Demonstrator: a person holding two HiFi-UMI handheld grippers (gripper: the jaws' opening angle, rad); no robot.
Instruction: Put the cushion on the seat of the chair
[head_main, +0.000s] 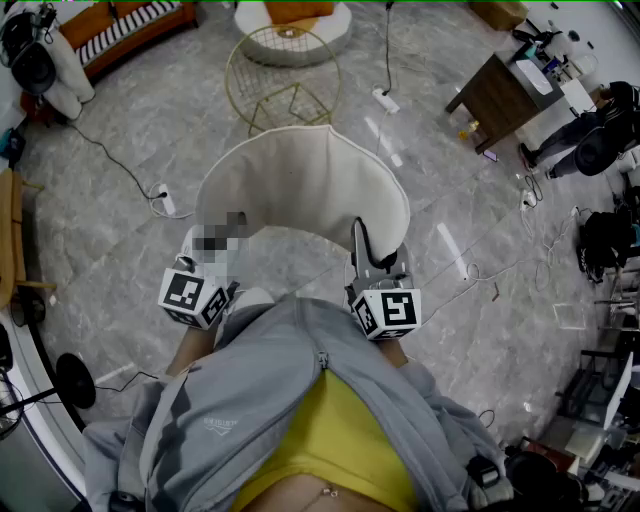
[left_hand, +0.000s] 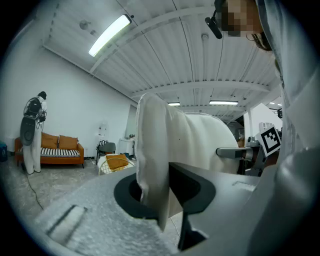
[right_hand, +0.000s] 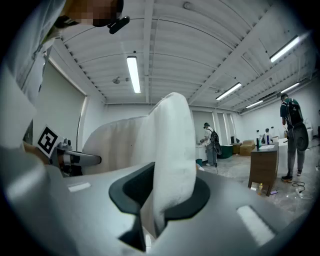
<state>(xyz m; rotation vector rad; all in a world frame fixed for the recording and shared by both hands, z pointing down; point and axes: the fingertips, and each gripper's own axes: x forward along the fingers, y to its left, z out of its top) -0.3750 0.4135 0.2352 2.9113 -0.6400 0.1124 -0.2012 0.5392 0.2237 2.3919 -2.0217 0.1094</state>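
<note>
Over the marble floor (head_main: 110, 210), at the centre of the head view, the white cushion (head_main: 300, 185) was held up off the ground between the two grippers. Beyond it, at 12 o'clock, stood the gold wire chair (head_main: 283, 80). At the cushion's 8 o'clock edge, the left gripper (left_hand: 156, 192) was clamped on the fabric. At its 4 o'clock edge, the right gripper (right_hand: 162, 197) was likewise clamped on it.
</note>
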